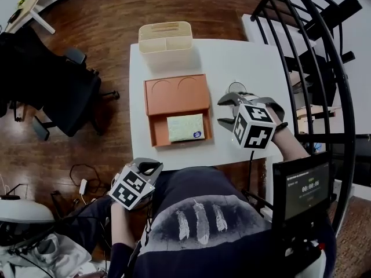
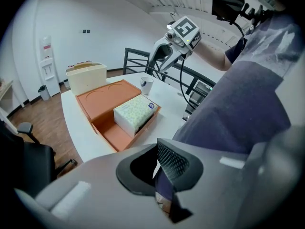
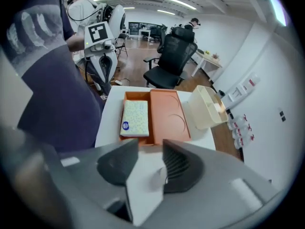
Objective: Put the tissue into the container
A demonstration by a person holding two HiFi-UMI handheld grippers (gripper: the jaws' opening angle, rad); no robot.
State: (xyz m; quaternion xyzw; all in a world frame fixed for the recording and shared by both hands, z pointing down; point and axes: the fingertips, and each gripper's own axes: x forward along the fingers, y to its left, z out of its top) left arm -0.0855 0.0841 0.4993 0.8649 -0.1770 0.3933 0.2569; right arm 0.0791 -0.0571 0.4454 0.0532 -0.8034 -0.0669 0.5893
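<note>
A pale yellow-green tissue pack (image 1: 185, 127) (image 2: 136, 112) (image 3: 135, 118) lies in the near compartment of an orange tray (image 1: 177, 94) (image 2: 102, 97) (image 3: 167, 113) on the white table. A cream container (image 1: 165, 36) (image 2: 86, 78) (image 3: 207, 108) stands at the table's far edge, beyond the tray. My right gripper (image 1: 223, 110) (image 3: 150, 151) hovers over the table right of the tray, jaws apart with only the tabletop showing between them. My left gripper (image 1: 152, 167) (image 2: 157, 151) hangs low by the person's lap, off the table's near edge, tips together and holding nothing.
A small white cup (image 1: 235, 88) (image 2: 146, 85) stands on the table just beyond the right gripper. A black office chair (image 1: 58, 94) is to the table's left, a black railing (image 1: 324, 51) to its right. A small screen (image 1: 301, 187) sits at the near right.
</note>
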